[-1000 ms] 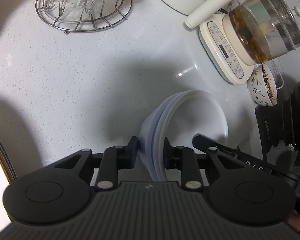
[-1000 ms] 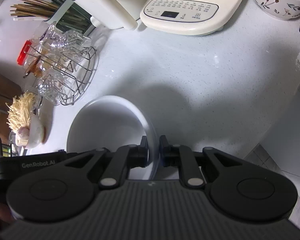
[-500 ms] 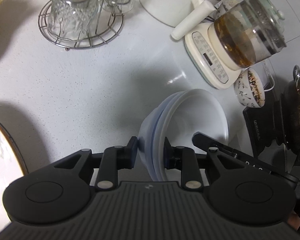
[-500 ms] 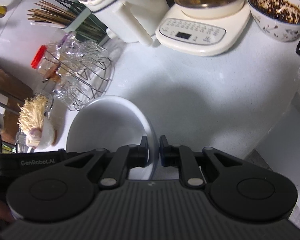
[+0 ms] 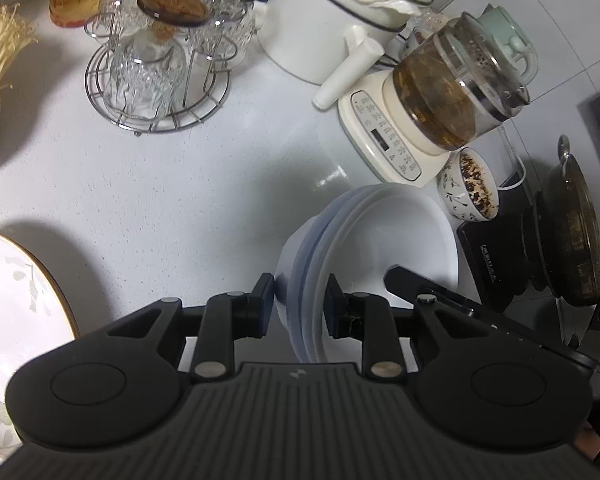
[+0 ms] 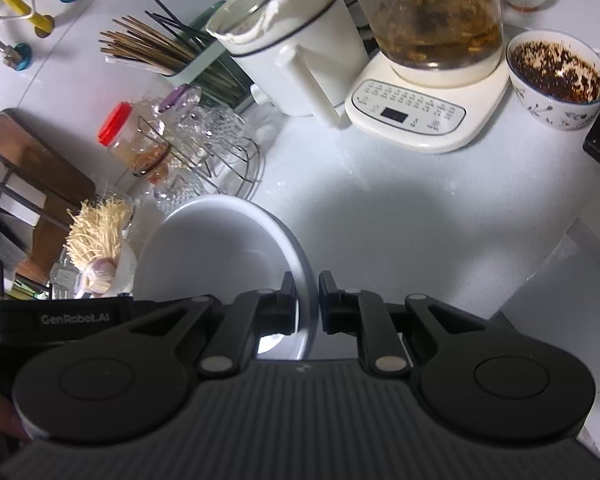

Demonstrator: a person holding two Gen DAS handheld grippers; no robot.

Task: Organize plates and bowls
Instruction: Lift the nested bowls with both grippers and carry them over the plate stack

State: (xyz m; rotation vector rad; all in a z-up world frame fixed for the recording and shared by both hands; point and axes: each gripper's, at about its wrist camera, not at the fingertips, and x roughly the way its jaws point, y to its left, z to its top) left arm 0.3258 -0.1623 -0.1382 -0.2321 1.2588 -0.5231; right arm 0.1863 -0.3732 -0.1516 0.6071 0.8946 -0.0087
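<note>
A stack of nested white bowls (image 5: pixel 380 232) hangs above the white countertop (image 5: pixel 160 200), held from two sides. My left gripper (image 5: pixel 300 306) is shut on the stacked rims at the near left. In that view the right gripper's black finger reaches over the bowls' right side. In the right wrist view my right gripper (image 6: pixel 307 300) is shut on the thin rim of the white bowls (image 6: pixel 212 248), whose hollow lies to its left. A white plate (image 5: pixel 16 288) with a gold rim and leaf pattern lies at the left edge.
Behind the bowls stand a wire rack of glasses (image 5: pixel 156 80), a white pot (image 5: pixel 328 28), a glass tea kettle (image 5: pixel 452 96) on a cream base, and a patterned bowl of dark flakes (image 5: pixel 470 184). A dark pan (image 5: pixel 572 224) sits right; chopsticks (image 6: pixel 160 56) and a cutting board (image 6: pixel 32 160) stand left.
Both grippers have risen with the bowls held between them. The countertop and appliances look smaller and farther, and the gold-rimmed plate has come into the left view.
</note>
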